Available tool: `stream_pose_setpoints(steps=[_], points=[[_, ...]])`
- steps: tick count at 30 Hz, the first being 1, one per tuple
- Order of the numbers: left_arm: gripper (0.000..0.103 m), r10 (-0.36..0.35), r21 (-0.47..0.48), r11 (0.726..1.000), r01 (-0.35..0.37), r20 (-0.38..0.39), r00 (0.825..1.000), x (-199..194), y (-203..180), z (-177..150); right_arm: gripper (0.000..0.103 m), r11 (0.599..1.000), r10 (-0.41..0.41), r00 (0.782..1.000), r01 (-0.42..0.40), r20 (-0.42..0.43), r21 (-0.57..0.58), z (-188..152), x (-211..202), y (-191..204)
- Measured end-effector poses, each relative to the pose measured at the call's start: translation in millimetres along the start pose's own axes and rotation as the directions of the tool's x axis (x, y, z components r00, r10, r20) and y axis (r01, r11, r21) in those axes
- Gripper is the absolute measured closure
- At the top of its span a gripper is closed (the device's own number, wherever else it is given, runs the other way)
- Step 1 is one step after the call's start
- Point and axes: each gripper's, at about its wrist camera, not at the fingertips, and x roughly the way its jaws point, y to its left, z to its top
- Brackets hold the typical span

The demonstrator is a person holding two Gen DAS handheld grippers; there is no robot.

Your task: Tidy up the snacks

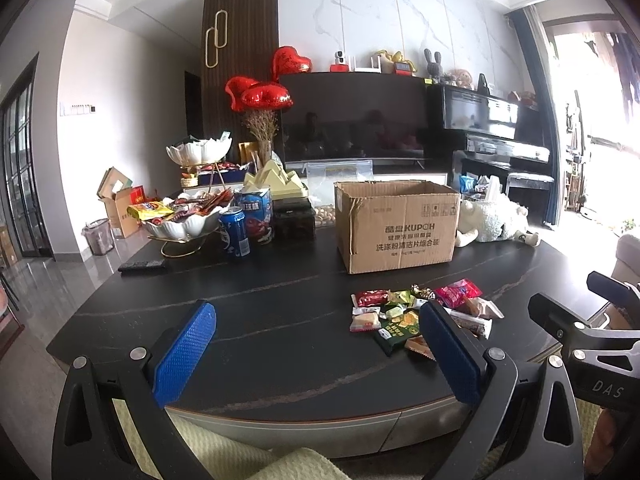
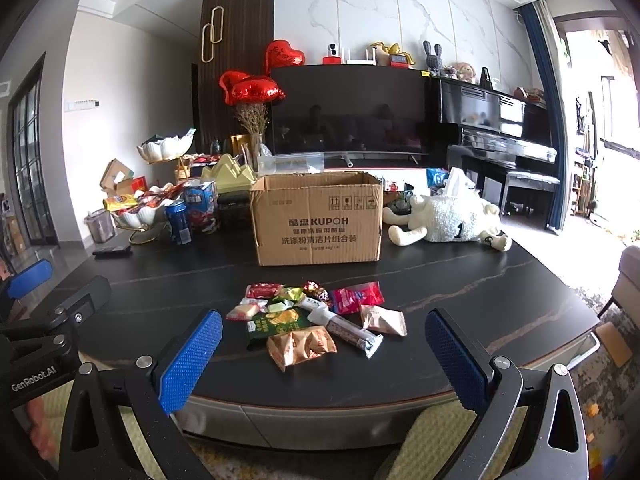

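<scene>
Snacks (image 2: 316, 320) lie in a loose pile of wrappers on the dark table (image 2: 500, 304), just in front of an open cardboard box (image 2: 318, 220) printed "KUPOH" that stands at twelve o'clock from the pile. We see our left gripper (image 1: 318, 354) with its blue fingers (image 1: 186, 352) spread wide, holding nothing, the pile at about one o'clock from it. Our right gripper (image 2: 324, 360) is equally wide apart and empty, the pile at twelve o'clock between its pads (image 2: 192, 360); "GenRobot.AI" is printed on the left tool's body.

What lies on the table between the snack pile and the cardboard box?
Nothing: bare dark table separates the snacks from the box, clearest in the right wrist view.
</scene>
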Motion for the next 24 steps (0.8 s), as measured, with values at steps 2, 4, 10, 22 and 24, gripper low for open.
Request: stream_pose_setpoints(steps=[2,4,10,22,24], points=[[0.0,-0.003,0.0,1.0,0.003,-0.003,1.0,0.8,-0.4,-0.3,0.0,1.0,0.001,1.0,-0.001,0.0,0.001,0.4,0.1,0.2],[0.0,-0.002,0.002,1.0,0.002,-0.006,1.0,1.8,-0.9,-0.3,0.0,1.0,0.001,1.0,-0.001,0.0,0.005,0.9,0.3,0.1],[0.0,0.005,0.0,1.0,-0.005,0.007,1.0,1.5,-0.4,-0.9,0.0,1.0,0.008,1.0,-0.008,-0.002,0.001,2.5,1.0,1.4],[0.0,-0.001,-0.003,1.0,0.001,0.017,1.0,1.9,-0.3,-2.0,0.0,1.0,0.017,1.0,-0.017,-0.003,0.003,2.5,4.6,3.1],[0.0,0.0,-0.002,1.0,0.0,0.017,1.0,1.7,-0.5,-2.0,0.0,1.0,0.017,1.0,-0.016,-0.002,0.004,2.5,4.1,3.0]])
